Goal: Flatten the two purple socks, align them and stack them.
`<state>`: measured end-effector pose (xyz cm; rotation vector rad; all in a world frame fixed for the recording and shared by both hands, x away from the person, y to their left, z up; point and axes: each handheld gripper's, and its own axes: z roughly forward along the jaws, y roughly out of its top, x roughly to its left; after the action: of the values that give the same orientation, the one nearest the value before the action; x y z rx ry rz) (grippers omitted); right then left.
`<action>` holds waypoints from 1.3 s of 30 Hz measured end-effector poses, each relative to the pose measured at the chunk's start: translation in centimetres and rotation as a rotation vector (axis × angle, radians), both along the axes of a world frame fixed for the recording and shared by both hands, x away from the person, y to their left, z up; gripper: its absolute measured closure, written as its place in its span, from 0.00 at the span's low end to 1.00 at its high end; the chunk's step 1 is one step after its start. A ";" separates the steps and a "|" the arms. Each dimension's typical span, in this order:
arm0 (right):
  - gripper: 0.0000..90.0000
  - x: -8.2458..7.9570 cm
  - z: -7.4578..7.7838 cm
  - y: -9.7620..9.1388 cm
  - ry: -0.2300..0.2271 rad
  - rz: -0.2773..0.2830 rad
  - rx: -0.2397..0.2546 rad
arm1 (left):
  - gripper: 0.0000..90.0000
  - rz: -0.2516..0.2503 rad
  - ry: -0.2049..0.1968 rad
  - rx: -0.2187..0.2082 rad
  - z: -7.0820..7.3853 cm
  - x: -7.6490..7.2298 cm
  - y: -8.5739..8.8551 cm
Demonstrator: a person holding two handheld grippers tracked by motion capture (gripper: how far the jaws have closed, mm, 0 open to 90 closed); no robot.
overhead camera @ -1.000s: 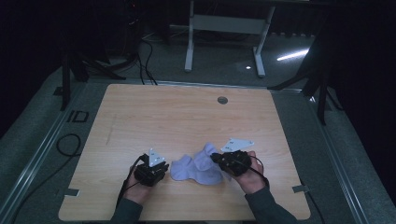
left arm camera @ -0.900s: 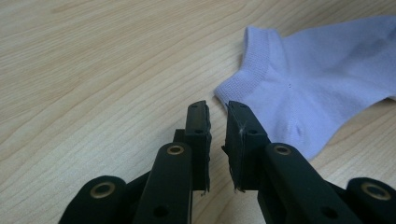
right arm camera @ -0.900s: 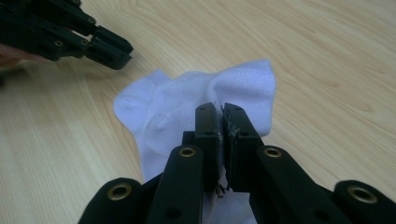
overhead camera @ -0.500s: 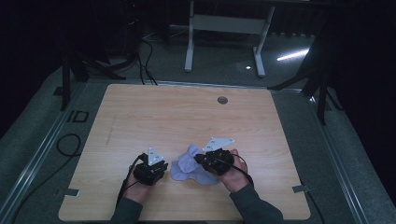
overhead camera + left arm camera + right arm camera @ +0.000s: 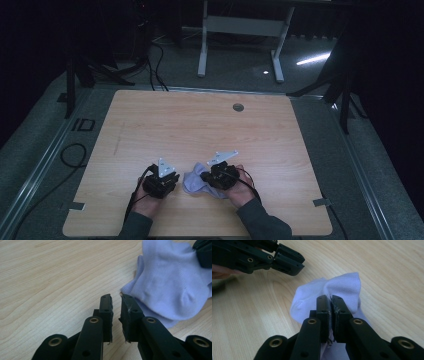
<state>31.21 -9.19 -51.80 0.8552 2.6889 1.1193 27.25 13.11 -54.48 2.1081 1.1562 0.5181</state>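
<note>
A small pale lilac knitted sock lies bunched on the light wooden table, near its front edge, between the person's two hands. The right gripper sits on the sock's right side; in the right gripper view its black jaws are pressed together with a fold of the fabric pinched between the pads, so it is clamped on the sock. The left gripper rests just beside the sock's left edge. In the left gripper view its jaws stand almost together, a thin slit between the pads, with nothing between them; the sock lies just beyond and to the right of the tips, close but not gripped.

A grey three-cornered plate stands on top of the right gripper, and a cable trails from each one back toward the person's dark sleeves.

On the grey floor left of the table, the dark letters "ID" can be read. A small round grommet hole sits near the table's far edge. Beyond it stands a white metal frame.
</note>
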 end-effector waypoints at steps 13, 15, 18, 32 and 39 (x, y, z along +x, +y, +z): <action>0.94 0.0 0.6 -0.2 -0.011 -0.037 0.001 | 0.88 -0.023 -0.025 -0.020 0.3 -0.3 -0.4; 0.94 0.2 0.1 -0.1 0.002 -0.041 -0.015 | 0.90 -0.047 -0.028 -0.021 0.2 -0.4 -0.9; 0.94 0.2 -0.3 0.1 0.017 -0.045 -0.019 | 0.92 -0.083 -0.024 -0.004 -0.1 -0.3 -1.8; 0.94 0.3 -0.6 -0.2 0.022 -0.049 -0.033 | 0.94 -0.120 -0.027 -0.032 -0.5 0.0 -3.2; 0.94 0.3 -0.9 -0.1 0.021 -0.051 -0.044 | 0.94 -0.151 -0.026 -0.016 -1.0 0.1 -3.9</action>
<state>31.48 -9.31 -52.72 0.9281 2.6811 1.0424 27.40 9.24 -55.50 2.1484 0.9748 0.4633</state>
